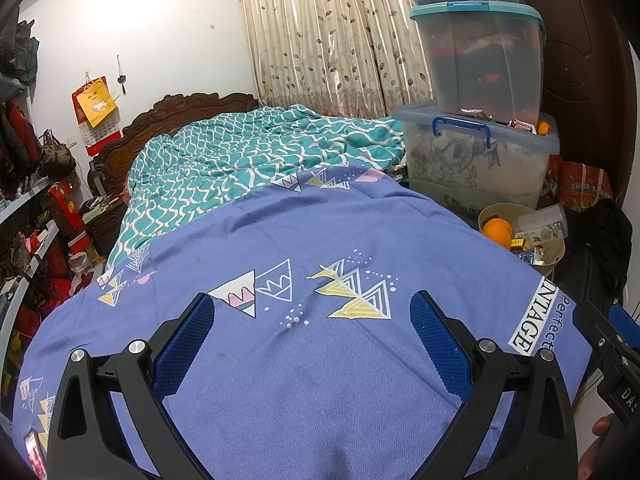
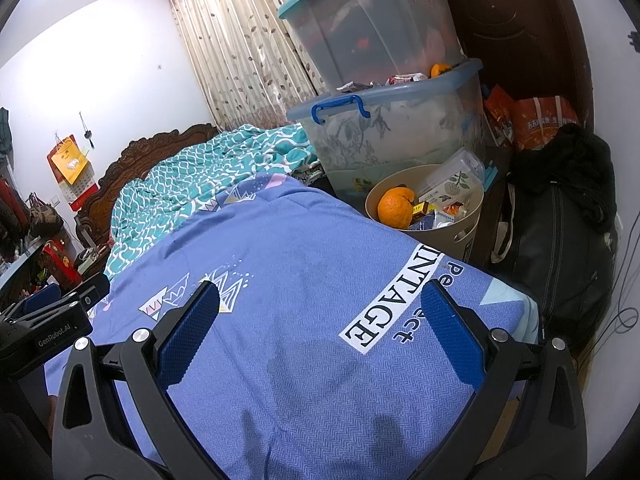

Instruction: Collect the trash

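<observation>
While both tongs, left and right, hover apart and empty over the bed, we note trash in the beige bin off its right edge: light cartons, soft orange. Grip bin rim.

1. You get even, fairly bright indoor light in both views; brightest patch is on the white wall upper left.
2. Soft shadow on the blue sheet at the bottom of the right wrist view.
3. Heavy fisheye bending, black corner vignette.
4. Focus is sharp, no motion blur.
</observation>
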`<state>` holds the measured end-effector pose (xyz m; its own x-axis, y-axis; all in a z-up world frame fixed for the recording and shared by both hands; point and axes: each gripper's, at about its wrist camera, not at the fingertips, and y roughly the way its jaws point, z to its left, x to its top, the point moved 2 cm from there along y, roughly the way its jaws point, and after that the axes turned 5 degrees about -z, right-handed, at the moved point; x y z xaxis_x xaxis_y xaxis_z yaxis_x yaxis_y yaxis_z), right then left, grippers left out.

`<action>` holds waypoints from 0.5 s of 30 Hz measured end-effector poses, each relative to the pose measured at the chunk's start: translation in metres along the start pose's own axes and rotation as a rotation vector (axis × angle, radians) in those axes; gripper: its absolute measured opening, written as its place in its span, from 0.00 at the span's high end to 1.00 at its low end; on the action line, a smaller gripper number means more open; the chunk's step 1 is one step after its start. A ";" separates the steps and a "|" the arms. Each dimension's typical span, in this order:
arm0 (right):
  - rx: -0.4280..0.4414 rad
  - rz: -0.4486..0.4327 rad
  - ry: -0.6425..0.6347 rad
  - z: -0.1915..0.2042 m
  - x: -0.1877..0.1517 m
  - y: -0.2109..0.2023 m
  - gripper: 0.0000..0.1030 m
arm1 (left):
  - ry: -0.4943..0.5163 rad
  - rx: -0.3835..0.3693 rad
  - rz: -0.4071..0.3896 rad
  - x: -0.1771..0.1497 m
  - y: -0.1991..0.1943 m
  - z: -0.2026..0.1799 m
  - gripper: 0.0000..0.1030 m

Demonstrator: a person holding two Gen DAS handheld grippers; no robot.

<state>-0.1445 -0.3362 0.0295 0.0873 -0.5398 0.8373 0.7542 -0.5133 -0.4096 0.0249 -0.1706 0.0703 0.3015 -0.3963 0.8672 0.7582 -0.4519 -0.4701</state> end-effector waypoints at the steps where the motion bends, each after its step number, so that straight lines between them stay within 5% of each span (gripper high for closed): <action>1: 0.000 -0.001 -0.001 -0.001 0.001 0.000 0.03 | 0.001 0.000 0.000 0.000 0.001 -0.001 0.08; 15: 0.002 -0.006 -0.004 0.001 -0.002 0.000 0.03 | 0.002 -0.003 0.002 -0.004 0.000 0.000 0.08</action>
<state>-0.1441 -0.3344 0.0283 0.0848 -0.5340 0.8412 0.7561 -0.5153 -0.4034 0.0242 -0.1690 0.0669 0.3017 -0.3992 0.8658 0.7558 -0.4534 -0.4724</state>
